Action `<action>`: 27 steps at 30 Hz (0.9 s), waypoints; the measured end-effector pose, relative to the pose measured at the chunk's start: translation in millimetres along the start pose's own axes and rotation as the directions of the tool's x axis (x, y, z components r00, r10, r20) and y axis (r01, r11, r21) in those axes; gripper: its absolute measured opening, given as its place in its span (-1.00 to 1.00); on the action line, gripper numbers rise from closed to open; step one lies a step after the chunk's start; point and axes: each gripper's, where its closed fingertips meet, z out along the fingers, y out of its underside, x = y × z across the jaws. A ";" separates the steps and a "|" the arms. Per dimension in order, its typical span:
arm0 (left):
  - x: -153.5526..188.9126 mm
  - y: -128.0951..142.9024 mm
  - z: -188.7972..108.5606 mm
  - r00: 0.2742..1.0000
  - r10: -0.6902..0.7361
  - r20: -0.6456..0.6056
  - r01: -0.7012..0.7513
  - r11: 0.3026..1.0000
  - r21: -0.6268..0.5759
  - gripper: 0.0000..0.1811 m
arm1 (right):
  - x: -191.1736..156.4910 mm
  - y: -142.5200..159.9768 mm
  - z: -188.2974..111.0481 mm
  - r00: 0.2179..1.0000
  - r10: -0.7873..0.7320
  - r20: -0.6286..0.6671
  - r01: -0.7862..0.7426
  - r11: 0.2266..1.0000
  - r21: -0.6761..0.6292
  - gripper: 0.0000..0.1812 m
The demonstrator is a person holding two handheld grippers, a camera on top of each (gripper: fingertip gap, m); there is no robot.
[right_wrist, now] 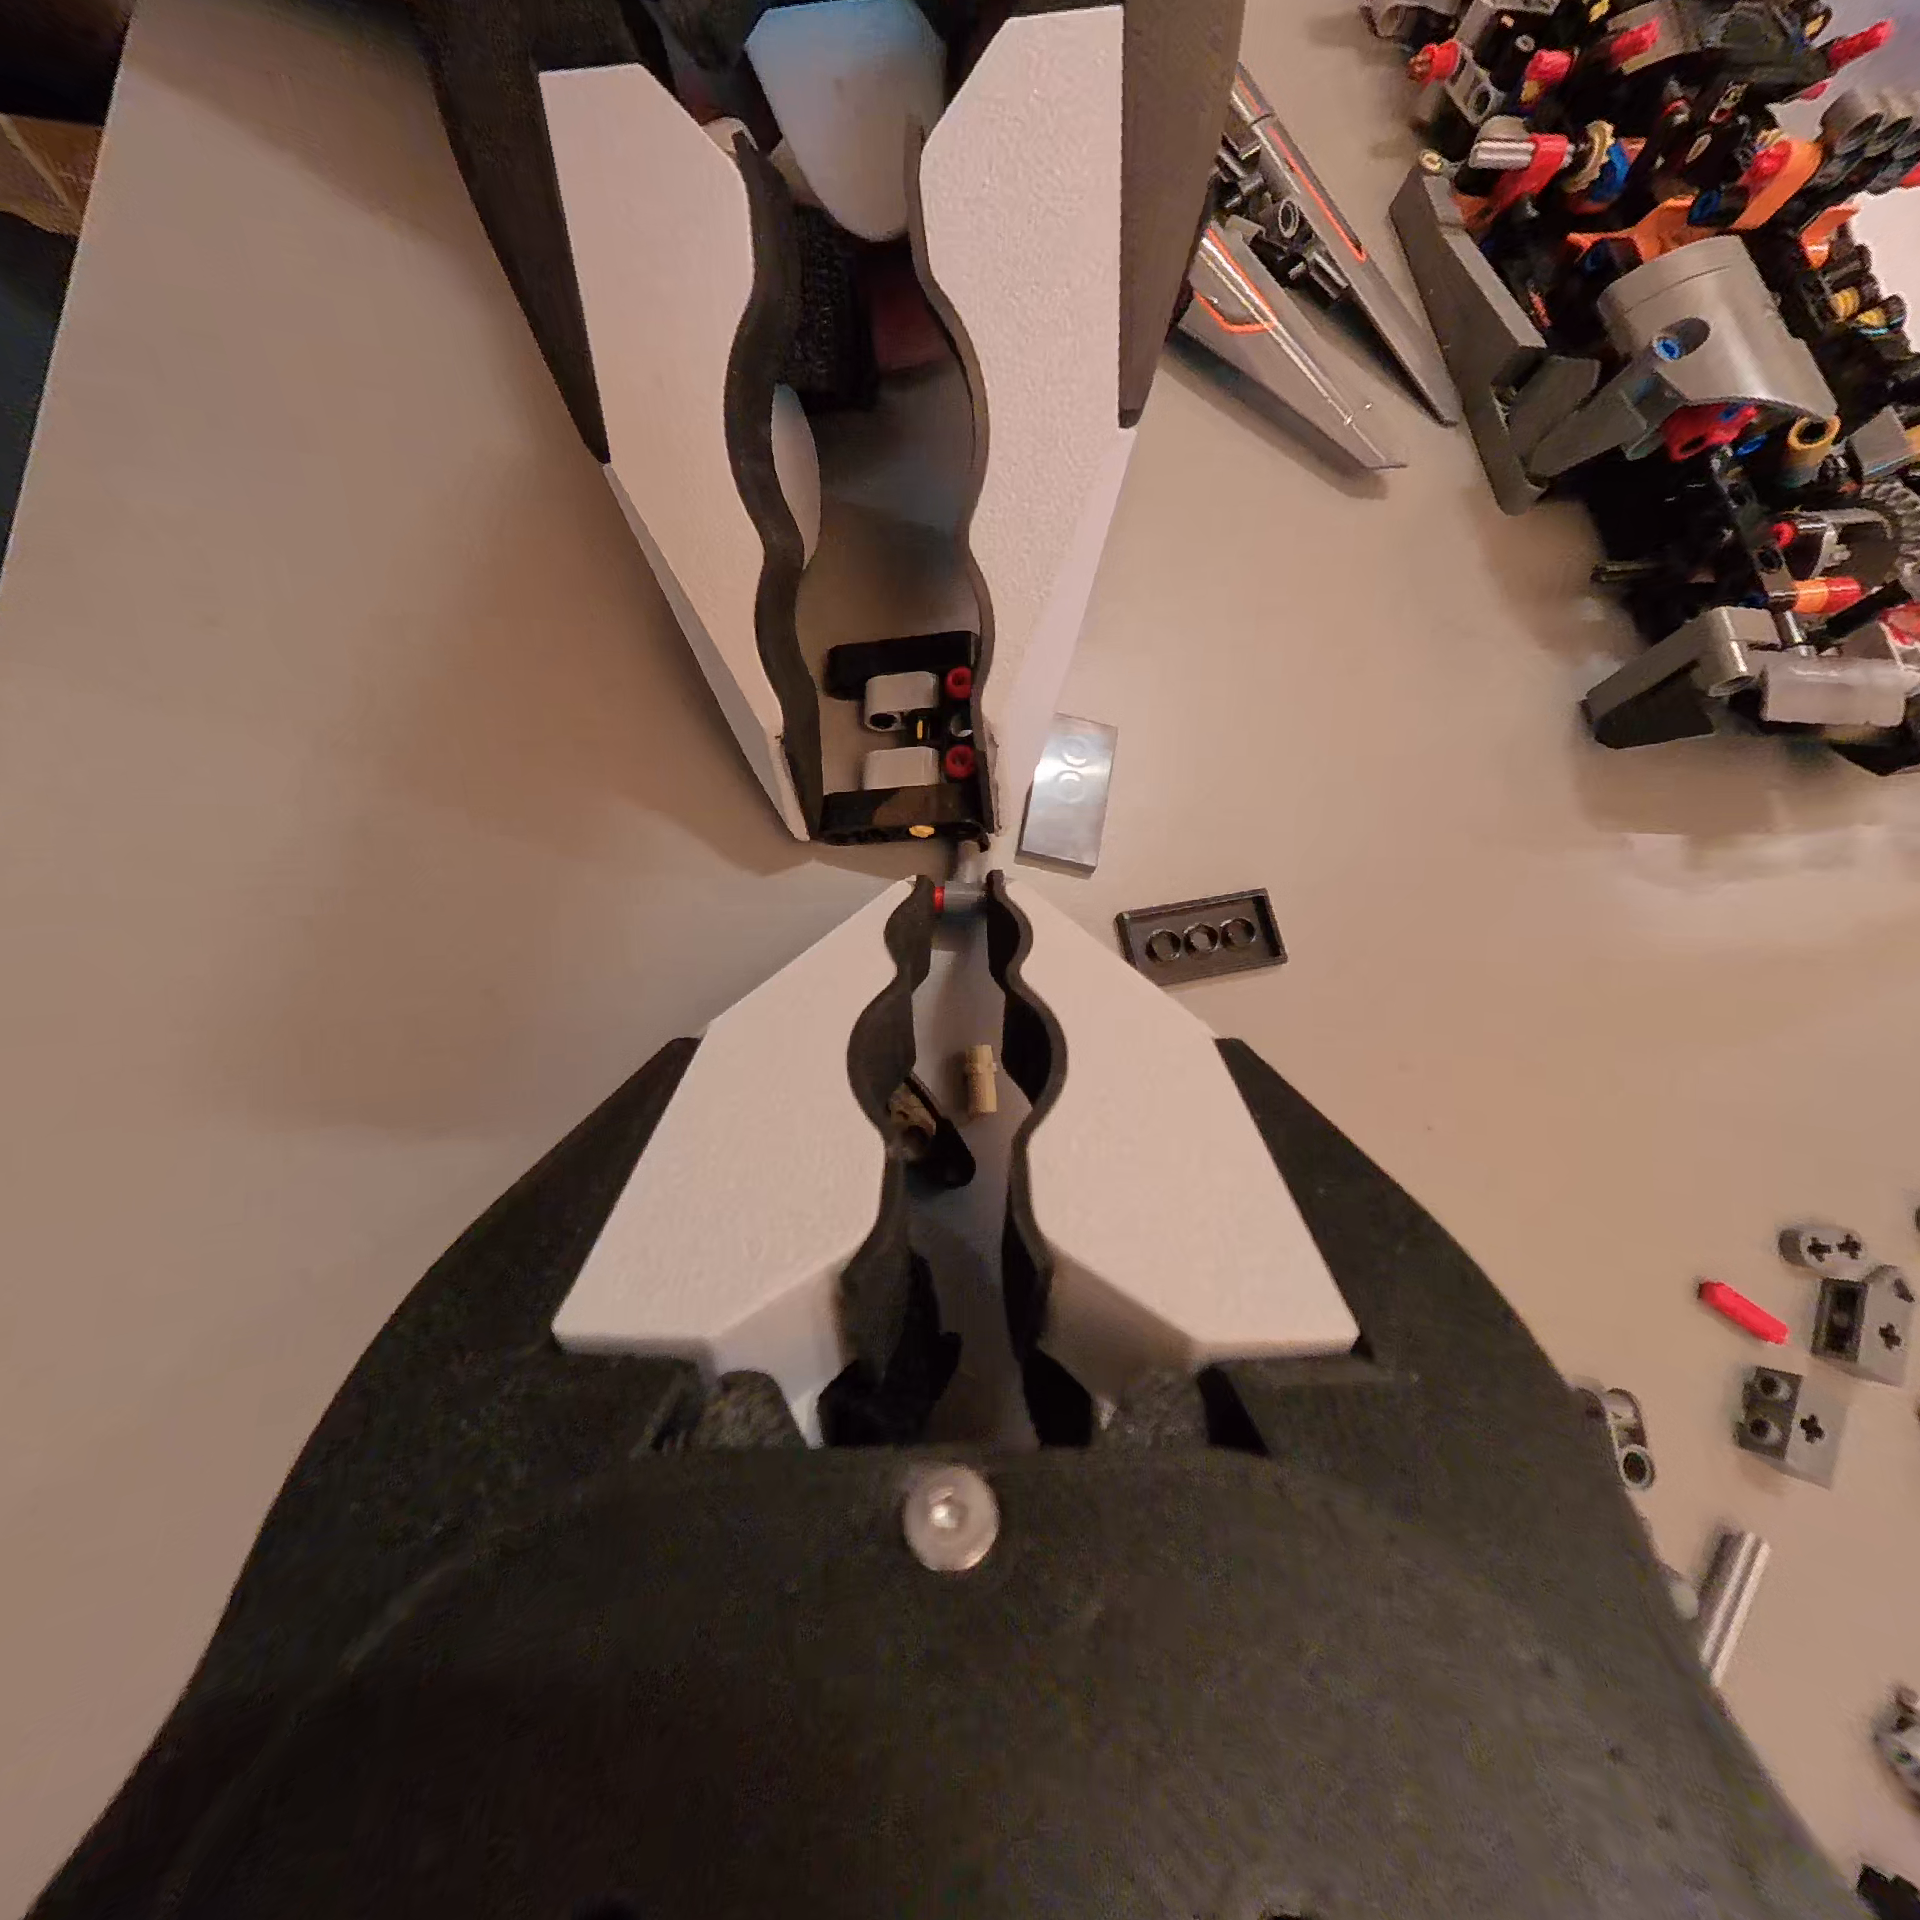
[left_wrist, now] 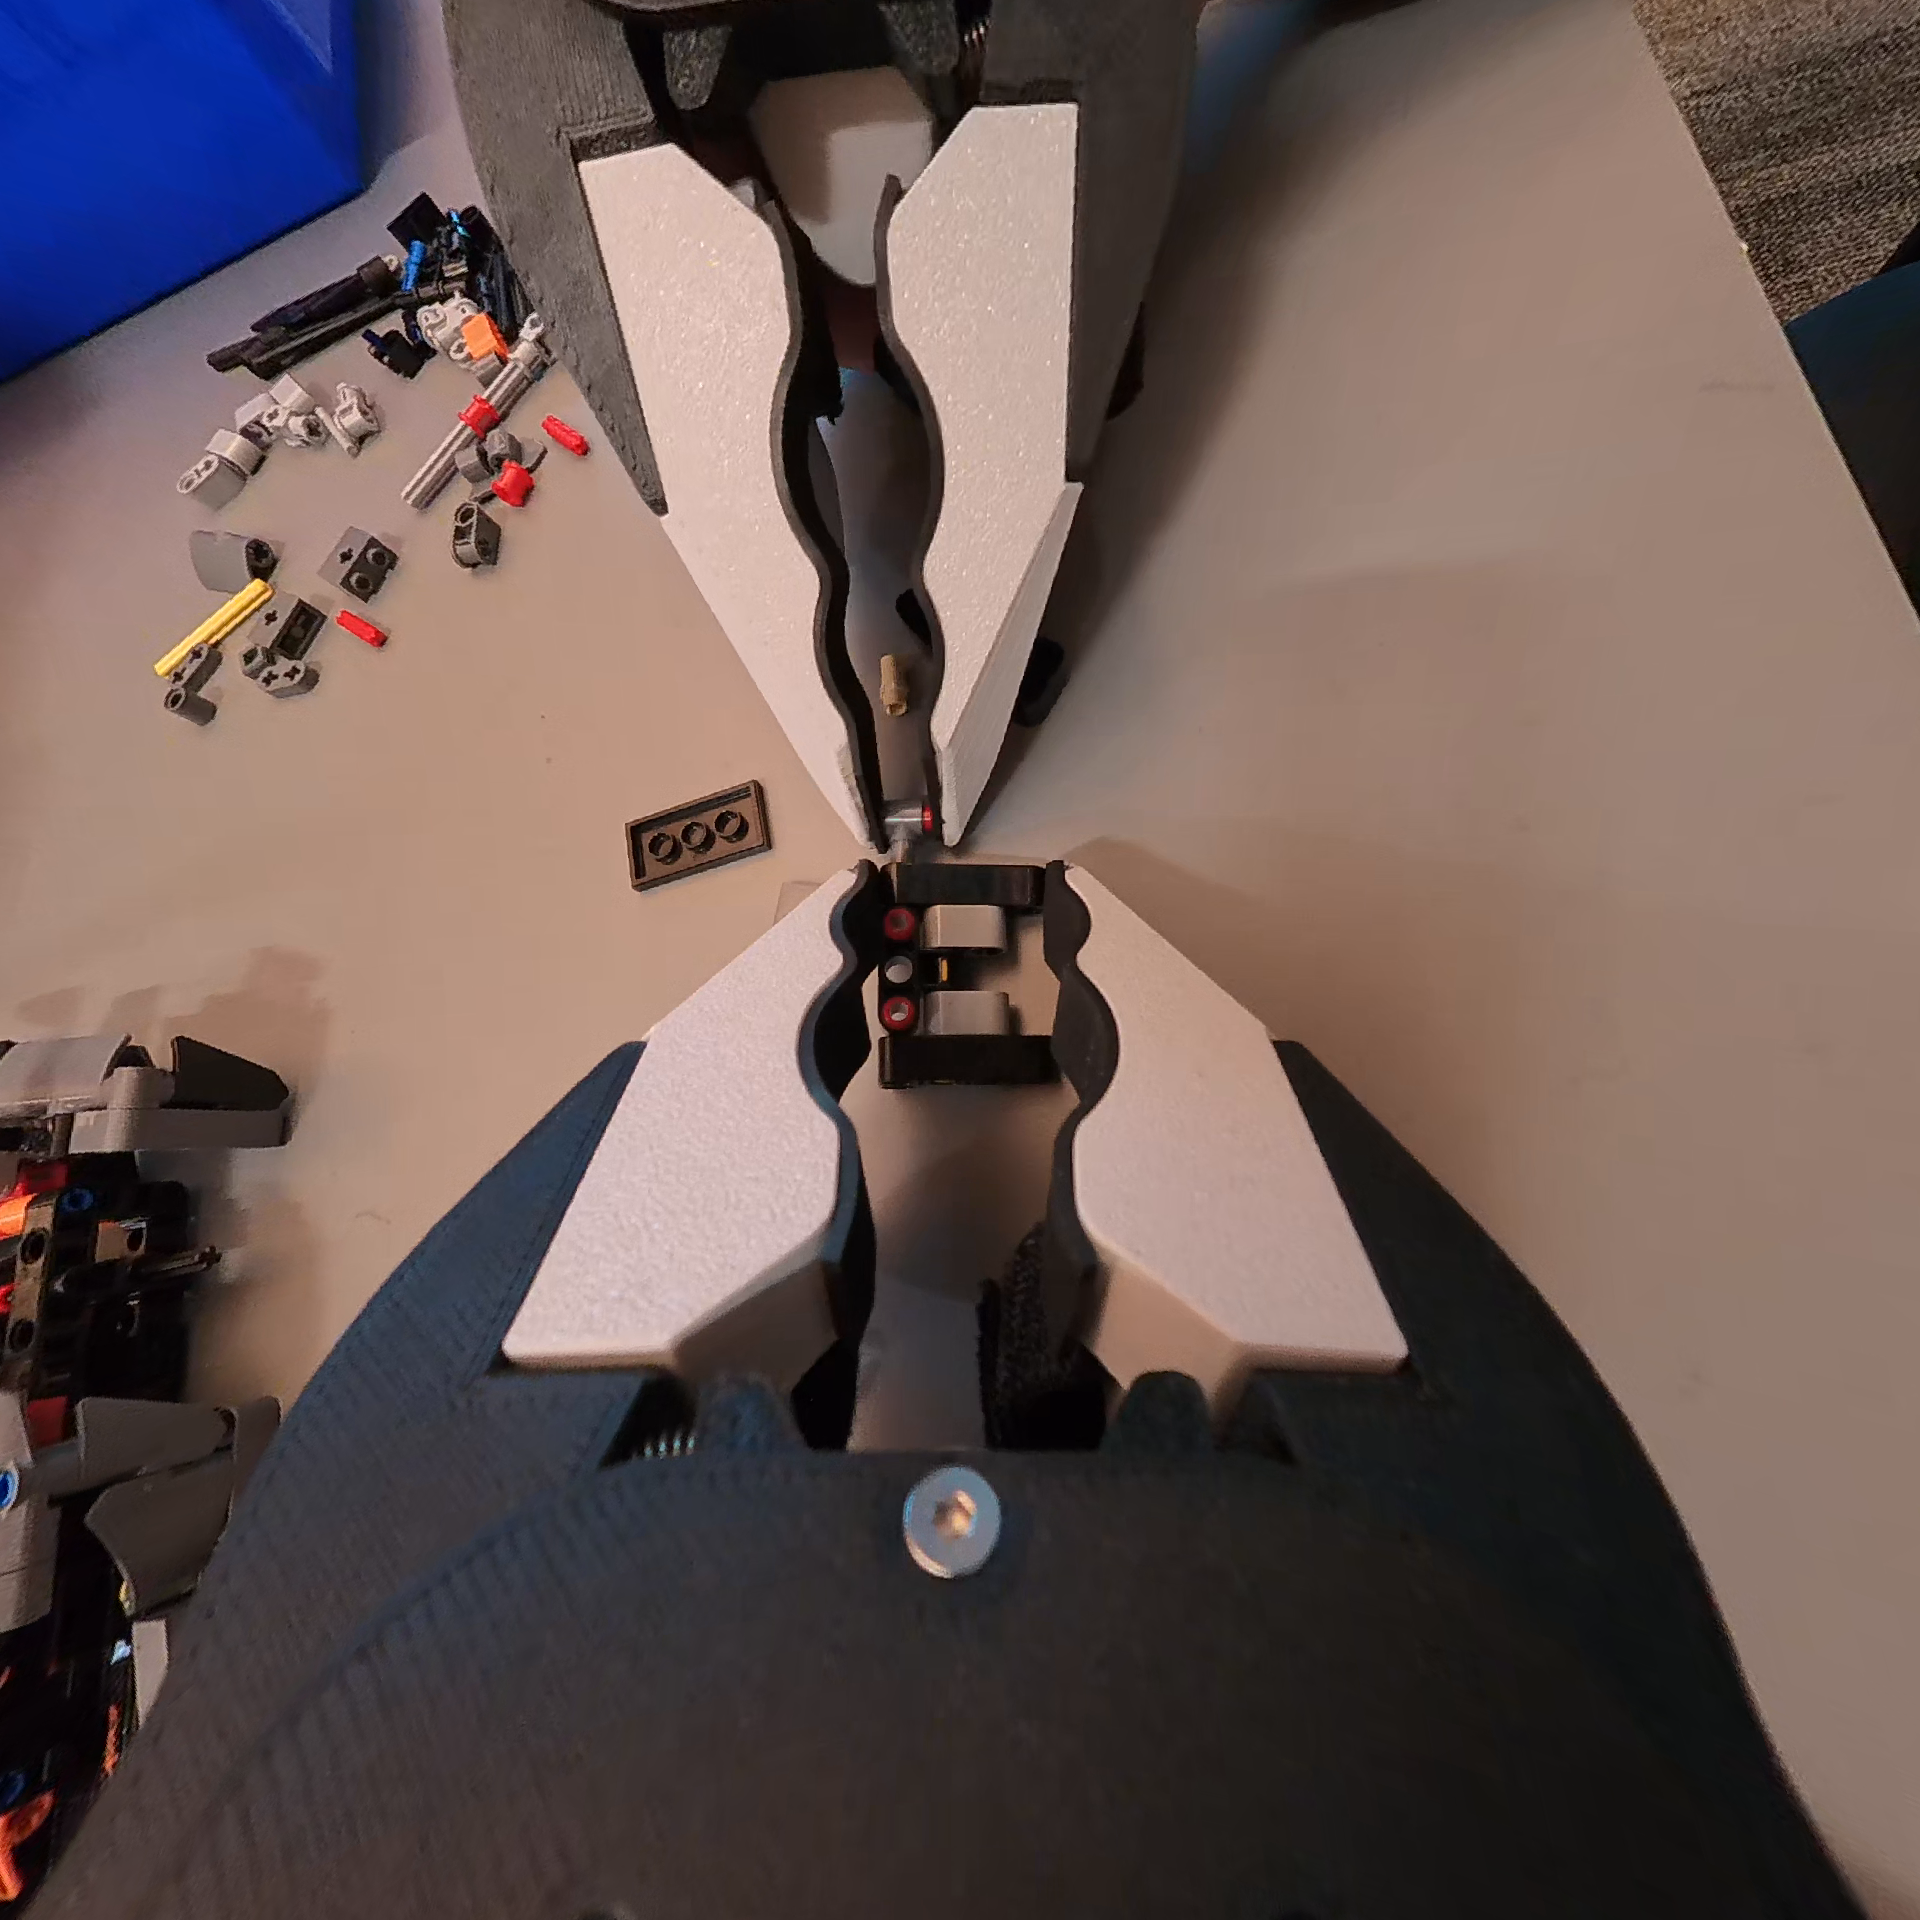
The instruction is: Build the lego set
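- Where the two grippers meet tip to tip, we see the small black frame assembly [left_wrist: 961, 971] sitting between the left gripper [left_wrist: 961, 883] fingers, clamped at its two sides; jaws part-closed, pinching it.
- Assembly has two black beams, two light grey connectors and red pins on one side; it fills the gap near the fingertips, not deeper in the jaws.
- Right gripper [right_wrist: 953, 896] jaws nearly pressed together, pinching a tiny grey connector with red pin [right_wrist: 956, 900] right at the fingertips.
- That small piece points at the near edge of the black assembly, touching or just short of it; we cannot tell which.
- A tan pin [right_wrist: 978, 1083] lies on the table [right_wrist: 312, 831] under the right gripper, between its fingers, not held.
- A dark plate with three holes [left_wrist: 699, 834] lies flat just beside the tips; a grey tile [right_wrist: 1070, 802] lies near it.
- Loose parts pile [left_wrist: 353, 457], grey, black, red, yellow, sits well apart on the table.
- Partly built model [right_wrist: 1704, 384] stands farther off; blue bin [left_wrist: 156, 156] at the table's corner.
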 end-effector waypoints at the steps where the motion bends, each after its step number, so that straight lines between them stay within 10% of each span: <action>1: -0.1 -0.1 0.0 1.000 -0.001 -0.001 0.001 1.000 0.000 -0.67 | -0.8 -0.1 0.1 1.000 0.003 0.005 -0.003 1.000 0.001 -0.92; 27: -0.3 -0.9 1.1 1.000 -0.004 -0.006 0.004 1.000 0.001 -0.67 | 0.9 -2.2 -10.7 0.999 0.038 0.022 -0.039 0.998 0.056 -0.92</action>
